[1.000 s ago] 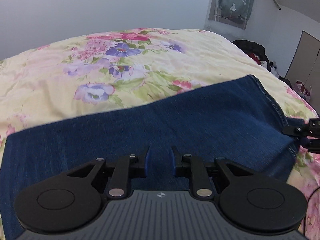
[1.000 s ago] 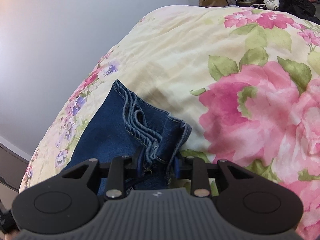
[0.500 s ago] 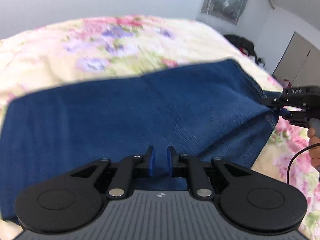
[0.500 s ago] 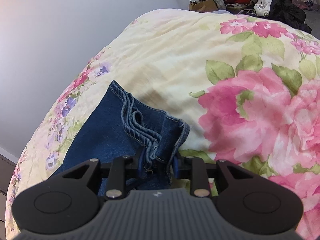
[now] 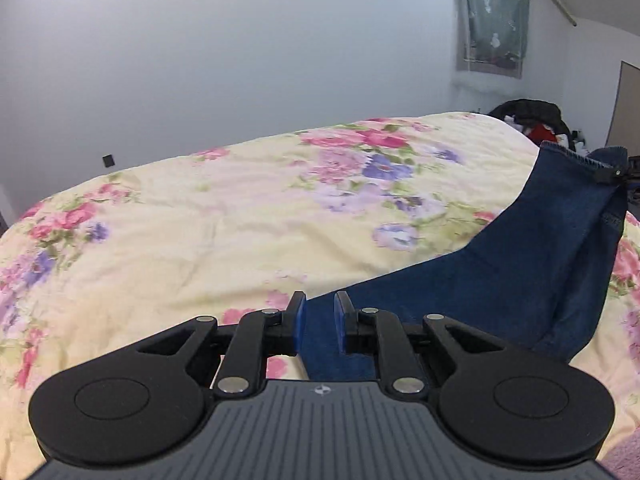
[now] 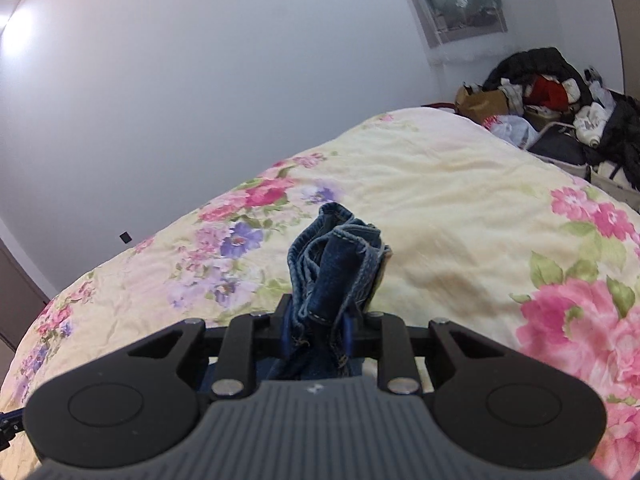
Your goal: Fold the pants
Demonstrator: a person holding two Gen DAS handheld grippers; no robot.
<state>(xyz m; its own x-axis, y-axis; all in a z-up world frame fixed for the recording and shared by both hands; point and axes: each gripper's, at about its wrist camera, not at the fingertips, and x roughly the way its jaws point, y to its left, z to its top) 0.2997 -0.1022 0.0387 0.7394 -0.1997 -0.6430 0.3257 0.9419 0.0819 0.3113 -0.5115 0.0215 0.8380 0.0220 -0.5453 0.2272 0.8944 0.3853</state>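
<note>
grippers: 2, left gripper (image 5: 320,322) and right gripper (image 6: 316,330) | pants (image 5: 500,280): 1 pair, blue denim | floral quilt (image 5: 220,232): 1 | hanging cloth (image 5: 494,16) on wall: 1 | clothes heap (image 6: 552,108): 1 | dark wall socket (image 5: 107,160): 1

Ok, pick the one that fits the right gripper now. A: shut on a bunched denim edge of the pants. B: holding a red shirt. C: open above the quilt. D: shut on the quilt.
A: the right gripper is clamped on a stitched, bunched edge of the pants, raised above the quilt.
</note>
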